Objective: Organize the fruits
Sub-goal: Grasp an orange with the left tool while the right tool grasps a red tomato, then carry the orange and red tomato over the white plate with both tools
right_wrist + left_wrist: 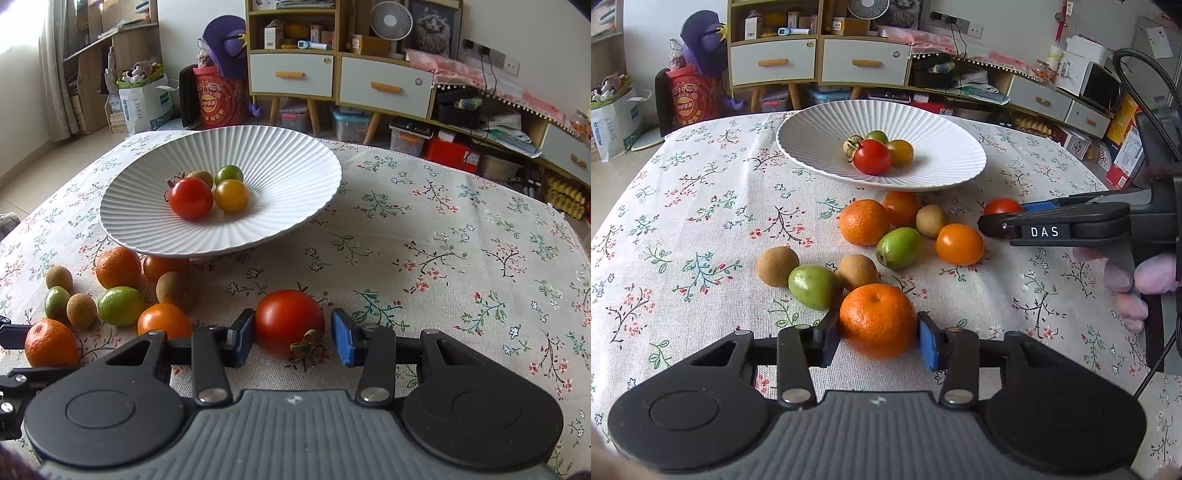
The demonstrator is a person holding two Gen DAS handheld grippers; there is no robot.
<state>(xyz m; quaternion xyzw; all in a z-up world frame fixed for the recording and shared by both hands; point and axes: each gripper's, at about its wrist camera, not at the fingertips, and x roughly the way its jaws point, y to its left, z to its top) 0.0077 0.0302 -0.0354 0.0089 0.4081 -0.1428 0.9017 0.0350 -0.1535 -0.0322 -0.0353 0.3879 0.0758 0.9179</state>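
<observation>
Your left hand-held gripper [879, 338] clamps the mandarin [877, 319] — your right hand-held gripper [291, 338] brackets the red tomato [288, 319], right pad apart.

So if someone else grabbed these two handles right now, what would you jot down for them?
Left gripper: shut on an orange that sits on the tablecloth, not lifted.
Right gripper: around a red tomato on the cloth; one pad seems just short of touching it, so treat it as not gripped.
Done: four small fruits lie in the white plate.
Left: these two, plus eight loose fruits clustered on the cloth in front of the plate.
</observation>
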